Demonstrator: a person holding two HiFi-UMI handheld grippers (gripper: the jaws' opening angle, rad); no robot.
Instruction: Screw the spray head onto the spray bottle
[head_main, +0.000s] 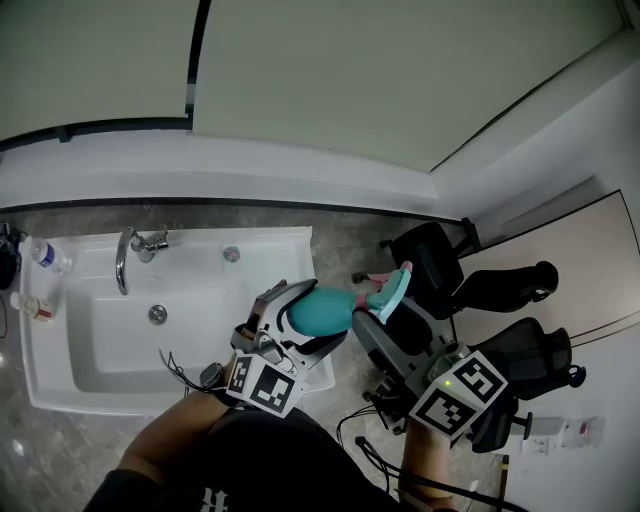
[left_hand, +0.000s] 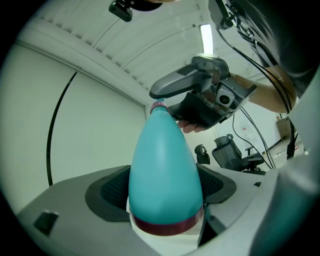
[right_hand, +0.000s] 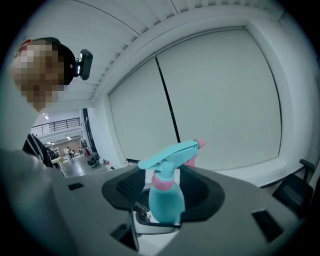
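- Head view: one teal spray bottle lies level in the air, to the right of one white sink set in the grey desk.
- The left tool clamps the bottle's wide end. The one spray head, teal with pink parts, is at the narrow end, and the right tool reaches in there.
- Only this view shows both marker cubes, the one faucet, one small clear bottle at the sink's left edge and at least two black office chairs on the right.
- Left gripper view: the left tool is closed on the spray bottle. Its dark pads press on both sides, just above a dark red band at the base.
- The bottle tapers away to a pink neck, where the right tool covers the end, so the spray head is hidden here. Fingers of the hand carrying that tool show beneath it, and one chair stands behind.
- Right gripper view: the right tool has its jaws partly apart, with dark pad showing on either side of the narrow teal neck of the spray bottle.
- The spray head stands upright between them, its pink collar sitting on that neck and its pink nozzle pointing right. How far it is screwed on cannot be told.
- Only here does the head show clearly.
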